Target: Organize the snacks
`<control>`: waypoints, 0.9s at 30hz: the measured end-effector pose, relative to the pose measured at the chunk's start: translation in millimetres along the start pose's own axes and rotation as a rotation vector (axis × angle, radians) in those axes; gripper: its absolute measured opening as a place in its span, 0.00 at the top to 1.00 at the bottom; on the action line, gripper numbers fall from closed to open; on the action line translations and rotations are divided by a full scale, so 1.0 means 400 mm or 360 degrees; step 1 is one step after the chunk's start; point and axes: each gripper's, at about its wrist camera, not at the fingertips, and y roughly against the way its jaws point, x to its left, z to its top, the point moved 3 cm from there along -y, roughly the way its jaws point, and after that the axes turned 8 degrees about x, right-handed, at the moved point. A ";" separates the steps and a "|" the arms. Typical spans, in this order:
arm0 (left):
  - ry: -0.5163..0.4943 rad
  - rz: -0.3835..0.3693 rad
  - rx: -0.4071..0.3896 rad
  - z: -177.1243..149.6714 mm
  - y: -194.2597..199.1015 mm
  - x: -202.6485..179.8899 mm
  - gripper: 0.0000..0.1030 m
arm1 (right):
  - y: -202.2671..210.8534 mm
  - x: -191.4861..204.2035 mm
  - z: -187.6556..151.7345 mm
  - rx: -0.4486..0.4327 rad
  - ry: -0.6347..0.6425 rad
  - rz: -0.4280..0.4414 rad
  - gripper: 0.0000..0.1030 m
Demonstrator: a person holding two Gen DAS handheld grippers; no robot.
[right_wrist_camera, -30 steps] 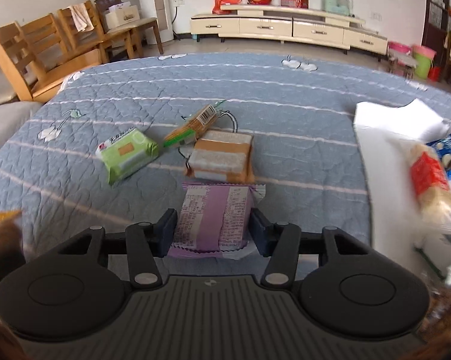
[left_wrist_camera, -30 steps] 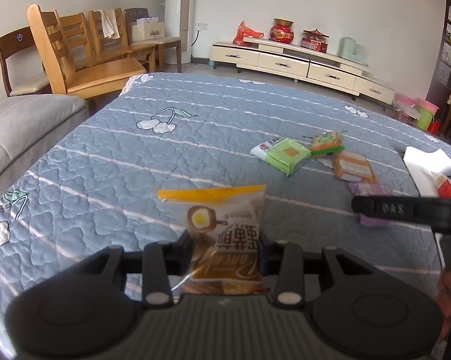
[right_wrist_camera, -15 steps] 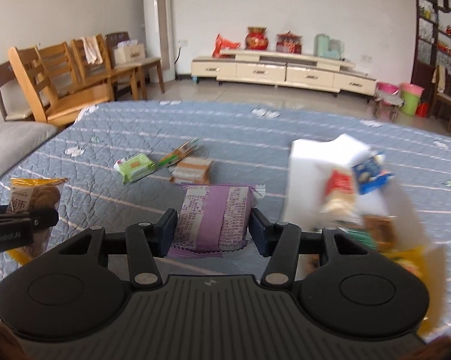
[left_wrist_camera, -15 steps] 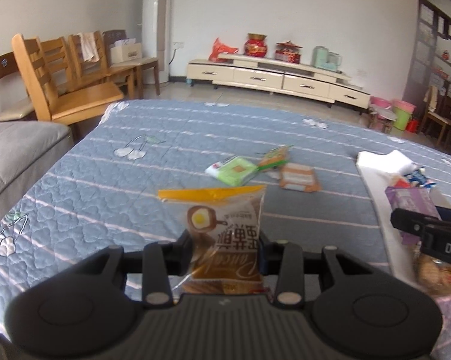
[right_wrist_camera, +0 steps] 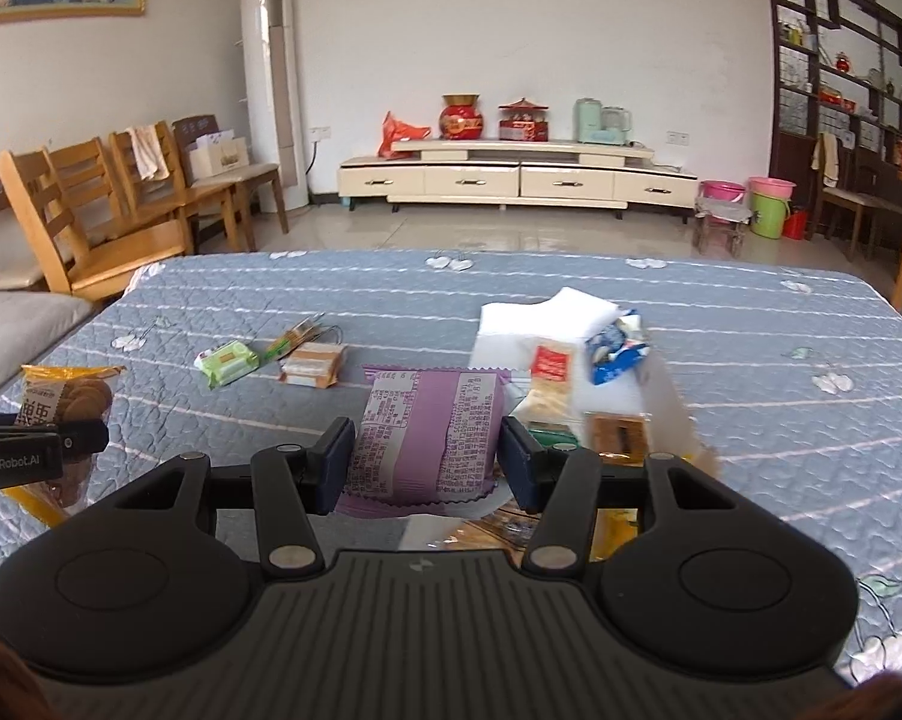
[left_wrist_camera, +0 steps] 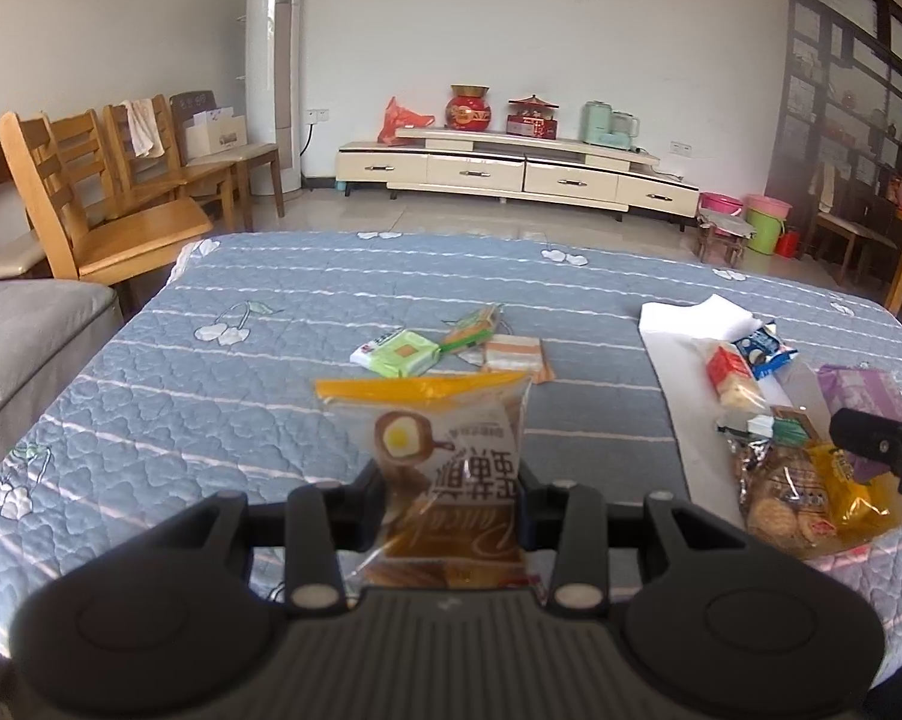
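left gripper (left_wrist_camera: 451, 495) clamps yellow-topped cookie bag (left_wrist_camera: 435, 462), held above blue quilt (left_wrist_camera: 240, 396). right gripper (right_wrist_camera: 428, 456) grips purple packet (right_wrist_camera: 429, 435) over white tray (right_wrist_camera: 529, 324) w/ other snacks, near quilt's right edge. green pack (left_wrist_camera: 396, 352) + 2 more lie mid-quilt; left side bare.
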 end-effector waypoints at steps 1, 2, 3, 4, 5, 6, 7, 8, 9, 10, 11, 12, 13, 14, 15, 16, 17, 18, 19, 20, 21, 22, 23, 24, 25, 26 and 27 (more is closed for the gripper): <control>-0.0007 -0.0002 -0.0003 0.001 0.004 -0.006 0.62 | 0.003 -0.006 0.002 -0.0006 -0.0004 -0.0007 0.37; -0.0013 -0.0009 -0.0006 0.001 0.009 -0.013 0.62 | 0.005 -0.012 0.003 -0.0012 -0.0005 -0.0013 0.37; -0.0016 -0.0017 -0.0008 0.003 0.012 -0.019 0.62 | 0.008 -0.018 0.002 -0.0018 -0.0008 -0.0018 0.37; -0.0021 -0.0021 -0.0010 0.003 0.016 -0.025 0.62 | 0.012 -0.024 0.003 -0.0023 -0.0015 -0.0021 0.37; -0.0030 -0.0021 -0.0013 0.003 0.018 -0.030 0.62 | 0.015 -0.031 0.003 -0.0028 -0.0022 -0.0022 0.37; -0.0040 -0.0020 -0.0016 0.004 0.020 -0.037 0.62 | 0.022 -0.034 0.001 -0.0035 -0.0031 -0.0025 0.37; -0.0047 -0.0022 -0.0017 0.004 0.023 -0.043 0.62 | 0.021 -0.036 0.002 -0.0042 -0.0037 -0.0030 0.37; -0.0052 -0.0026 -0.0017 0.005 0.025 -0.048 0.62 | 0.021 -0.038 0.002 -0.0047 -0.0040 -0.0035 0.37; -0.0056 -0.0030 -0.0017 0.005 0.026 -0.053 0.62 | 0.027 -0.039 -0.001 -0.0054 -0.0045 -0.0041 0.37; -0.0063 -0.0033 -0.0017 0.006 0.027 -0.058 0.62 | 0.029 -0.043 0.000 -0.0062 -0.0050 -0.0047 0.37; -0.0072 -0.0034 -0.0020 0.006 0.030 -0.065 0.62 | 0.035 -0.045 -0.003 -0.0070 -0.0053 -0.0052 0.37; -0.0077 -0.0037 -0.0022 0.006 0.032 -0.071 0.62 | 0.041 -0.051 -0.005 -0.0079 -0.0058 -0.0056 0.37; -0.0084 -0.0042 -0.0024 0.007 0.033 -0.076 0.62 | 0.044 -0.055 -0.005 -0.0086 -0.0064 -0.0059 0.37; -0.0089 -0.0046 -0.0026 0.006 0.035 -0.081 0.62 | 0.047 -0.058 -0.007 -0.0093 -0.0067 -0.0066 0.37; -0.0091 -0.0052 -0.0028 0.007 0.036 -0.086 0.62 | 0.048 -0.057 -0.008 -0.0100 -0.0068 -0.0076 0.37; -0.0097 -0.0057 -0.0029 0.008 0.037 -0.092 0.62 | 0.050 -0.060 -0.009 -0.0105 -0.0068 -0.0084 0.37; -0.0104 -0.0062 -0.0028 0.009 0.037 -0.098 0.62 | 0.053 -0.062 -0.010 -0.0110 -0.0071 -0.0088 0.37; -0.0109 -0.0066 -0.0029 0.010 0.037 -0.103 0.62 | 0.055 -0.065 -0.010 -0.0114 -0.0077 -0.0091 0.37; -0.0116 -0.0069 -0.0031 0.011 0.038 -0.109 0.62 | 0.056 -0.065 -0.010 -0.0119 -0.0081 -0.0096 0.37; -0.0122 -0.0073 -0.0032 0.013 0.038 -0.115 0.62 | 0.056 -0.064 -0.009 -0.0125 -0.0085 -0.0102 0.37; -0.0130 -0.0077 -0.0034 0.015 0.038 -0.122 0.62 | 0.057 -0.065 -0.009 -0.0130 -0.0087 -0.0108 0.37; -0.0138 -0.0081 -0.0036 0.017 0.038 -0.127 0.62 | 0.058 -0.065 -0.008 -0.0135 -0.0089 -0.0114 0.37; -0.0144 -0.0086 -0.0039 0.019 0.039 -0.132 0.62 | 0.056 -0.064 -0.006 -0.0138 -0.0091 -0.0119 0.37; -0.0152 -0.0089 -0.0041 0.020 0.040 -0.138 0.62 | 0.057 -0.065 -0.006 -0.0142 -0.0095 -0.0121 0.37; -0.0158 -0.0092 -0.0044 0.021 0.041 -0.144 0.62 | 0.058 -0.066 -0.006 -0.0146 -0.0101 -0.0125 0.37; -0.0166 -0.0095 -0.0047 0.022 0.042 -0.150 0.62 | 0.058 -0.065 -0.006 -0.0150 -0.0103 -0.0129 0.37; -0.0172 -0.0099 -0.0049 0.024 0.042 -0.155 0.62 | 0.059 -0.065 -0.005 -0.0153 -0.0105 -0.0133 0.37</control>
